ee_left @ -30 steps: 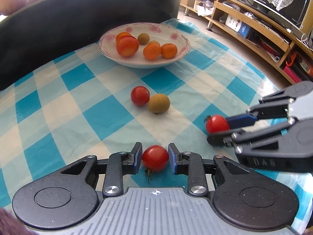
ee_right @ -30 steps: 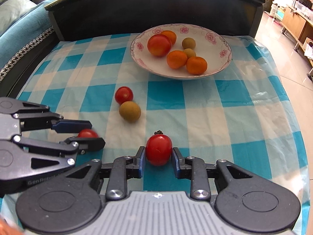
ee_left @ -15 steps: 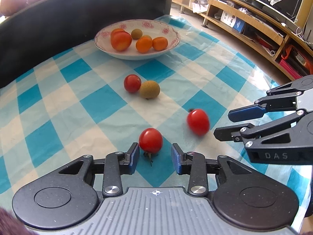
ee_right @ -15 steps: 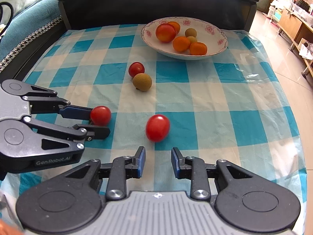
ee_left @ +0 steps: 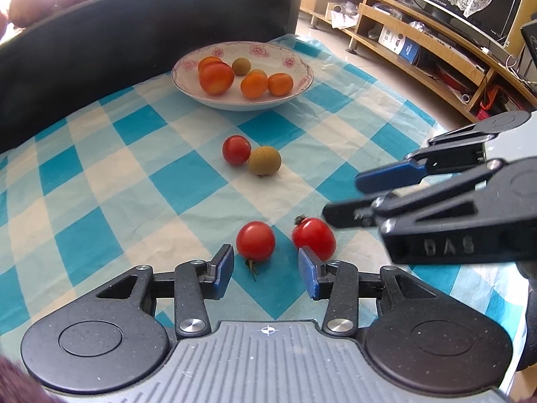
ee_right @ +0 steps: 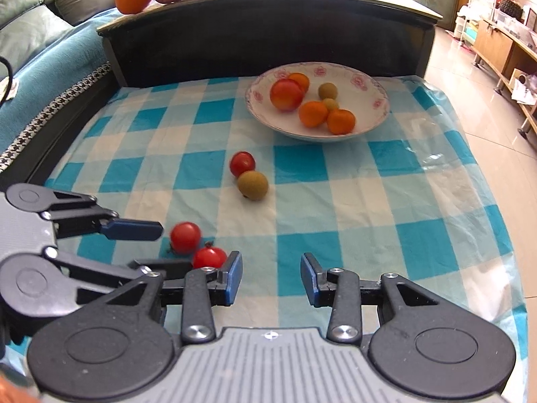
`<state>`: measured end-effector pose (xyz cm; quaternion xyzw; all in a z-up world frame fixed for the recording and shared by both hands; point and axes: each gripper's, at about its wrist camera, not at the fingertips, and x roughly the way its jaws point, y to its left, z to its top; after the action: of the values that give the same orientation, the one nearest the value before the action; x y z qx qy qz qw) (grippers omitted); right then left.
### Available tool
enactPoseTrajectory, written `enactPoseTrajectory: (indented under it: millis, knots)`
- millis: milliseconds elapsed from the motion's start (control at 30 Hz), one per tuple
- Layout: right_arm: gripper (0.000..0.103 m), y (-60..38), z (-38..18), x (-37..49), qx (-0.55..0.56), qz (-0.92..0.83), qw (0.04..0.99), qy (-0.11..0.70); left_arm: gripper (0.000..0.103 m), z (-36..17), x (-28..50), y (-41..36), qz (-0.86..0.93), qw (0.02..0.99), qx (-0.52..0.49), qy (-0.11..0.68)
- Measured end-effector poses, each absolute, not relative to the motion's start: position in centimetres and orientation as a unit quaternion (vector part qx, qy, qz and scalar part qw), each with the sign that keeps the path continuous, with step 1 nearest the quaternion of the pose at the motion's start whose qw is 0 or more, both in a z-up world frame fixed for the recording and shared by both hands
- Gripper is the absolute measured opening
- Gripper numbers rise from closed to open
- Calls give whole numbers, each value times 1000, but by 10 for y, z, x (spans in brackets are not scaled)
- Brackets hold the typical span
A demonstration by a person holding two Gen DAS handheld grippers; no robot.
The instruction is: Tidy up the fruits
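Note:
Two red cherry tomatoes lie side by side on the blue-checked cloth: one (ee_left: 255, 240) just ahead of my open left gripper (ee_left: 265, 270), the other (ee_left: 313, 238) by its right finger. They also show in the right wrist view (ee_right: 185, 237) (ee_right: 209, 258). My right gripper (ee_right: 271, 278) is open and empty, to the right of them. A third tomato (ee_left: 236, 149) touches a brown longan (ee_left: 264, 160) mid-table. The flowered bowl (ee_left: 295, 63) holds a large tomato, small oranges and longans.
A dark headboard-like wall (ee_right: 268, 33) with fruit on top stands behind the bowl. The cloth's right edge (ee_right: 496, 235) drops to a tiled floor. Wooden shelves (ee_left: 436, 43) run along the far right. A sofa (ee_right: 40, 50) is at the left.
Both grippers have opened and let go of their tomatoes, which now lie on the cloth close together. Both grippers have drawn back; the right one has shifted rightwards.

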<state>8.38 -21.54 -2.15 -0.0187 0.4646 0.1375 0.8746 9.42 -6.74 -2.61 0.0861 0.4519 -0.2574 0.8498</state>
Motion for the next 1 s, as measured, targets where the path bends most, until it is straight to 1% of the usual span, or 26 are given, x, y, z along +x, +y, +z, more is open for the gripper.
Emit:
enactPoseTrajectory:
  millis: [267, 567, 733, 767, 867, 1000]
  knots:
    - [41, -196, -20, 81, -29, 178, 866, 466, 51, -24, 92, -51, -250, 847, 90, 460]
    - [41, -187, -35, 91, -56, 164, 858, 483, 53, -25, 93, -50, -251, 847, 88, 460]
    - [41, -190, -43, 99, -50, 151, 858, 488, 53, -25, 97, -56, -252, 848, 89, 458]
    - [41, -190, -45, 101, -54, 148, 856, 492, 53, -25, 98, -58, -254, 848, 89, 456]
    - [33, -192, -50, 101, -56, 148, 850, 502, 51, -27, 102, -65, -254, 848, 96, 455]
    - [33, -196, -47, 95, -56, 143, 854, 496, 48, -32, 107, -77, -256, 846, 104, 456]
